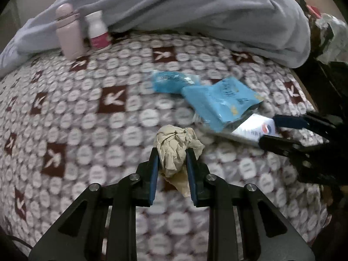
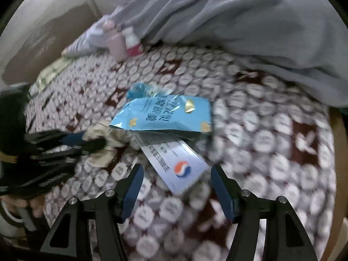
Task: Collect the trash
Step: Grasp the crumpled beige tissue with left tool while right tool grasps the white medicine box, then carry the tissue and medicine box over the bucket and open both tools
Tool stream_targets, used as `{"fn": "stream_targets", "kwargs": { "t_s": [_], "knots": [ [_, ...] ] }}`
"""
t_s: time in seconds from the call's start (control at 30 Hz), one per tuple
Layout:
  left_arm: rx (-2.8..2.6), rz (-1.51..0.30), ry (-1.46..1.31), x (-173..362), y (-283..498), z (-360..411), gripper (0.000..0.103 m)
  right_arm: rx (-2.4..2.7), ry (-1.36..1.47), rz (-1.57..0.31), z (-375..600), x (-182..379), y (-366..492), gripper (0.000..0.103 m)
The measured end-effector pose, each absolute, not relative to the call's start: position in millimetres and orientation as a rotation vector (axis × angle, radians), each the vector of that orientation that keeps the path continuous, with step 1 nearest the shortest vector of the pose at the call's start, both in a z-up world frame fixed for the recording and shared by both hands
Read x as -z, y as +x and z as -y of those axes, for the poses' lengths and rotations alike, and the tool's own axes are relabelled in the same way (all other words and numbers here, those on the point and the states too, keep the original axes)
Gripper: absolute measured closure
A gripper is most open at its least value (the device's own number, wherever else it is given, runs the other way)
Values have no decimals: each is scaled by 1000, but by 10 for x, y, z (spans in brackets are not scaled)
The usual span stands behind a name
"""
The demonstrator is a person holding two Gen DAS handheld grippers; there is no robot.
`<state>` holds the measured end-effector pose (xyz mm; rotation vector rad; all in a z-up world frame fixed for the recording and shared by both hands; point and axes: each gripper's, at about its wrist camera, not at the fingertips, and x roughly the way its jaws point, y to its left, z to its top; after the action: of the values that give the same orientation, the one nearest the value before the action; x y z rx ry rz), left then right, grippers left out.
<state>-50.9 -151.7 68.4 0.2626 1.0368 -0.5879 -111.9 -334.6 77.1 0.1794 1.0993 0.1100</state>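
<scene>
**Paper wad pinched, card still loose**

The left gripper (image 1: 171, 155) is clenched on a crumpled beige paper wad (image 1: 176, 148) on the patterned bedspread (image 1: 87, 113). The right gripper (image 2: 177, 169) stands released, its jaws straddling a white card (image 2: 174, 165) tucked under a blue wrapper (image 2: 165, 115).

A pale pink plastic bottle (image 1: 67, 32) and a white bottle with a magenta label (image 1: 98, 32) stand side by side against a rumpled grey blanket (image 1: 195, 10) on the patterned maroon-and-white bedspread (image 1: 87, 113).

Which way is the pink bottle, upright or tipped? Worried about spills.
Upright: the pink bottle stands cap-up on the bedspread beside a white bottle.
</scene>
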Motion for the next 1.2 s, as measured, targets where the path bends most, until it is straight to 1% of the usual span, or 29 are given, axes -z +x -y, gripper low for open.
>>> {"fn": "stream_targets", "kwargs": {
  "t_s": [0.17,0.27,0.43,0.5,0.53,0.63,0.73,0.9,1.2],
  "knots": [
    [575,-1059,239,-658,-515,1350,81,-152,77,-1156,3096,-567,-813,41],
    [581,-1068,221,-652,-549,1338,81,-149,16,-1145,2971,-548,-749,41],
    [593,-1078,215,-626,-594,1377,81,-165,38,-1116,2889,-577,-652,39],
    [602,-1080,214,-623,-632,1397,81,-150,32,-1144,2860,-497,-625,39],
    [604,-1077,216,-627,-653,1398,81,-140,23,-1150,2847,-479,-639,44],
    [614,-1074,217,-644,-717,1416,81,-148,24,-1135,2831,-527,-828,53],
    [626,-1068,221,-657,-793,1442,81,-150,47,-1145,2861,-622,-1164,56],
    [660,-1067,229,-660,-995,1549,81,-87,57,-1115,3009,-787,-1850,57],
    [754,-1043,254,-821,-1461,1900,81,71,223,-1030,3430,-1019,-2802,57]
  ]
}}
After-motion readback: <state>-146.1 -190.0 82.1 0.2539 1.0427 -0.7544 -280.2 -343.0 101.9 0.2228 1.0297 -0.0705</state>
